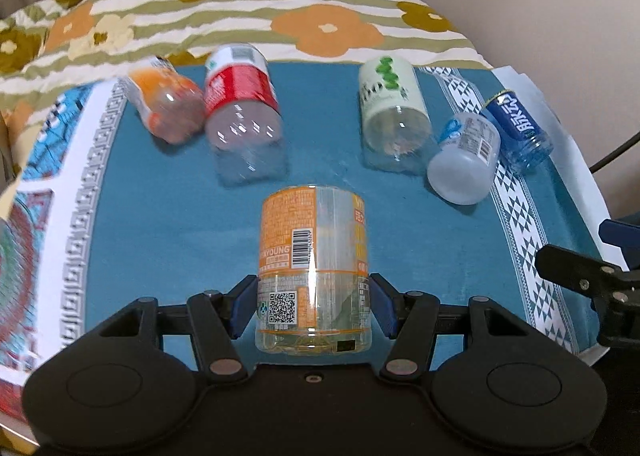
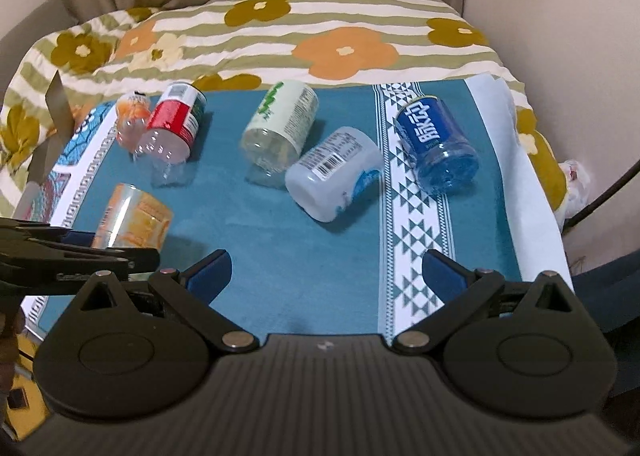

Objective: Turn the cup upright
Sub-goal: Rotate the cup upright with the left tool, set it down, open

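left tongs (image 1: 314, 306) gripping orange cup (image 1: 314, 256)

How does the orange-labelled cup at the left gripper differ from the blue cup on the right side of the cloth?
The orange-labelled cup sits between the left gripper's fingers; the blue cup lies free, far from the open right gripper. The orange one has clear plastic with an orange label; the blue one is tinted blue with white characters. The orange one lies over plain teal cloth, the blue one beside the white patterned band. Both lie on their sides.
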`<state>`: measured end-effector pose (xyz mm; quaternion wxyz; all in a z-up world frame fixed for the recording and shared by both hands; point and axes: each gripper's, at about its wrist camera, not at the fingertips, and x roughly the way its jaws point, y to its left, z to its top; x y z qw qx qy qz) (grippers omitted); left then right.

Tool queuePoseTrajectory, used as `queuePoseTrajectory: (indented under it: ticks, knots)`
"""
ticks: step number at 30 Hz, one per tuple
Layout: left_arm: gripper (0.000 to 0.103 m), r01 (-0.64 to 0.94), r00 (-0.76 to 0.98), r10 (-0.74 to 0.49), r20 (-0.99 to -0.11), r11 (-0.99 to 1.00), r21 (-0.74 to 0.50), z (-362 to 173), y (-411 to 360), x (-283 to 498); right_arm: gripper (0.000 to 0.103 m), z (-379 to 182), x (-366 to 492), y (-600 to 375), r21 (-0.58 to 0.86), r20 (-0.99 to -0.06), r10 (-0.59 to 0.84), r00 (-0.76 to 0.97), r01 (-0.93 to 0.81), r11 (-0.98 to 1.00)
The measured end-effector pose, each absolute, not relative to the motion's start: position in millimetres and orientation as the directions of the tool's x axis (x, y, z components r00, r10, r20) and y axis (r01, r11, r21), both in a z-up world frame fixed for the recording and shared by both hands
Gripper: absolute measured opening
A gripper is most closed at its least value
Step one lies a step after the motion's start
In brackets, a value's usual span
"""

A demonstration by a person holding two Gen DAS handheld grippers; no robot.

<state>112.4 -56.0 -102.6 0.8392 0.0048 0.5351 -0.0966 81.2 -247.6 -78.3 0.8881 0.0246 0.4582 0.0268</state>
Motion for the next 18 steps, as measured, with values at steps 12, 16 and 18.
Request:
queuePoseTrajectory:
  ticks: [12,16,18]
  knots:
    - [0.064,0.151,0.414,-0.120,-0.902,0.987,-0.062,-129,-89,118,0.103,-103,91,-268,0.082,-0.827,0.107,0.552,-0.070,0.994]
    - [0.066,0.161,0.415,-0.117,-0.902,0.986,-0.054,-129,-94,119,0.103,-106,93,-271,0.091,-0.830,0.116,0.546,-0.072,0.993]
    - [0.087,0.165,0.418,-0.120,-0.901,0.985,-0.054,-128,-94,119,0.103,-106,93,-271,0.091,-0.829,0.115,0.547,-0.071,0.993]
